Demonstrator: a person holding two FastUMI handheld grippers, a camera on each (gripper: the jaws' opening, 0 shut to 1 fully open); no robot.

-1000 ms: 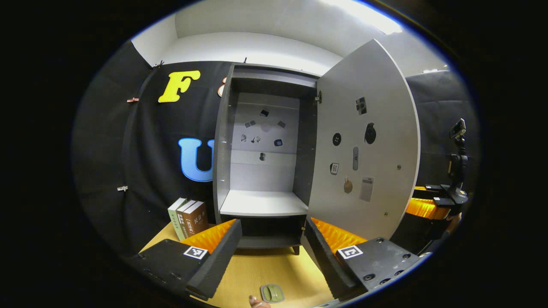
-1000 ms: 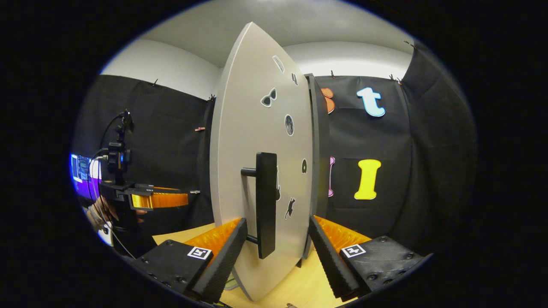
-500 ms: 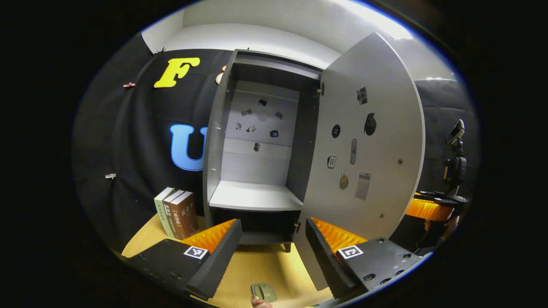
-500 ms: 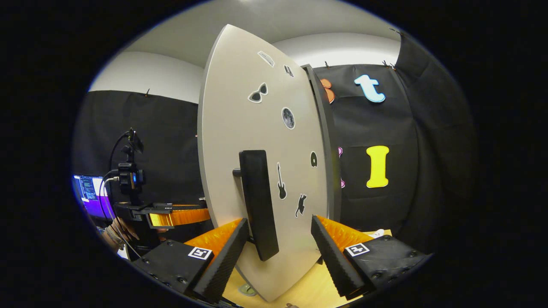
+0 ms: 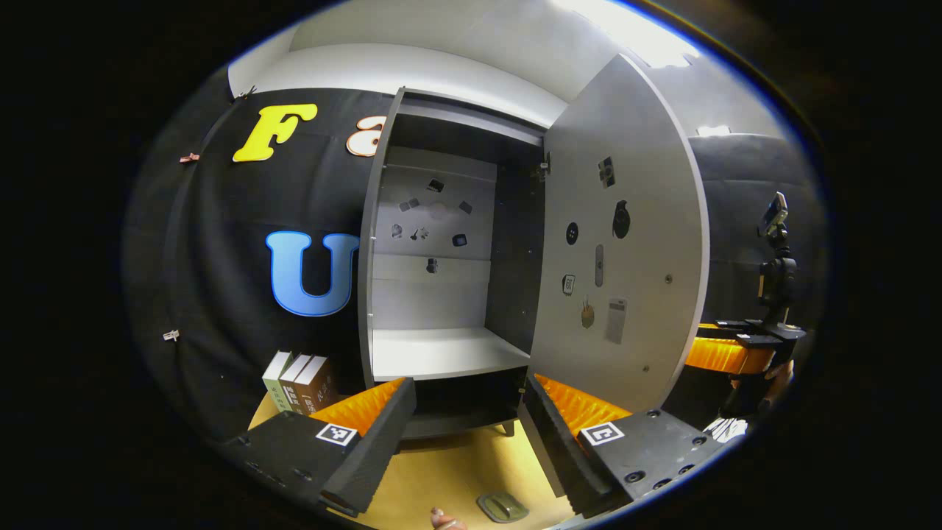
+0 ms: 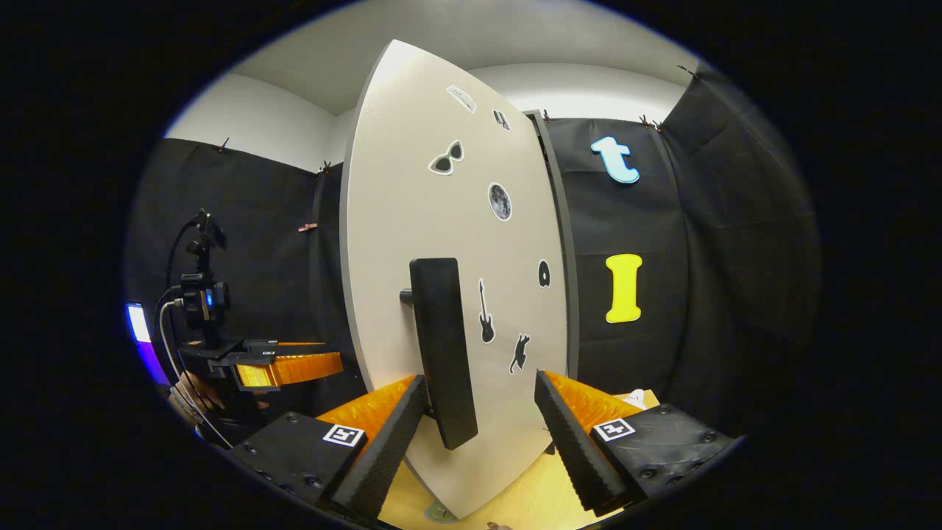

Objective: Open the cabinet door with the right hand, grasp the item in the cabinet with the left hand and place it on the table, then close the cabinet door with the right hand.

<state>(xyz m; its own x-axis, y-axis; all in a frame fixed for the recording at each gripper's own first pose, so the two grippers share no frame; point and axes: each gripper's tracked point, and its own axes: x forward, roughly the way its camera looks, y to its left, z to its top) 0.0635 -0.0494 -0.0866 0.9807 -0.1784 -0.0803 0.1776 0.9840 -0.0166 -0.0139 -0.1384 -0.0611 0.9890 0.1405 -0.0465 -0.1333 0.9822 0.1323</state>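
Tongs on the left [image 5: 467, 430] gape, holding nothing, facing the cabinet [image 5: 441, 250], whose door [image 5: 618, 243] stands swung out ahead to their right. A small green item [image 5: 503, 506] lies on the surface [image 5: 449, 471] just below them. Books [image 5: 298, 379] stand off to their left. Right tongs [image 6: 478, 427] spread wide around the door's dark handle [image 6: 441, 346], not clamped on it.

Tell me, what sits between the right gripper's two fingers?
The door's handle, near one finger, with the cabinet door behind it, in the right gripper view.
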